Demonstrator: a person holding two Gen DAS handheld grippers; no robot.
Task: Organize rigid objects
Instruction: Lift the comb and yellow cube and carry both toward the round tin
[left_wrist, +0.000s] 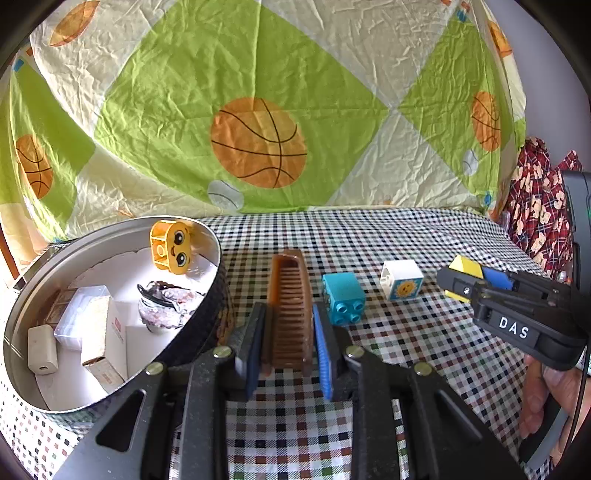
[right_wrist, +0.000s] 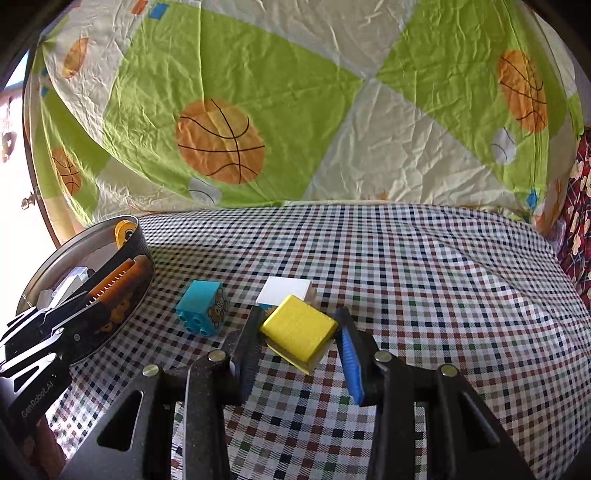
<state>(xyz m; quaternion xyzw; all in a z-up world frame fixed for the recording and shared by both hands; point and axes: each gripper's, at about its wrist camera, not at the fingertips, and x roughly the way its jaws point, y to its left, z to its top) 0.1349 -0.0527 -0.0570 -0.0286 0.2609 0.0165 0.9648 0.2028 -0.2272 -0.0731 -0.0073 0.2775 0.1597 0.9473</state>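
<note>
My left gripper (left_wrist: 290, 325) is shut on a brown comb (left_wrist: 290, 306) and holds it just right of the round metal tin (left_wrist: 207, 306). The tin holds a yellow face brick (left_wrist: 170, 246), small boxes, a white charger and a crumpled wrapper. My right gripper (right_wrist: 299, 332) is shut on a yellow block (right_wrist: 299, 326) above the checked cloth. A teal brick (right_wrist: 203, 308) and a white cube (right_wrist: 284, 290) lie on the cloth between the grippers. In the left wrist view the teal brick (left_wrist: 343, 299) and the white sun cube (left_wrist: 402, 278) lie right of the comb.
The checked tablecloth (right_wrist: 424, 295) stretches to the right and back. A basketball-print quilt (left_wrist: 258, 110) hangs behind the table. Red patterned fabric (left_wrist: 535, 206) lies at the far right edge.
</note>
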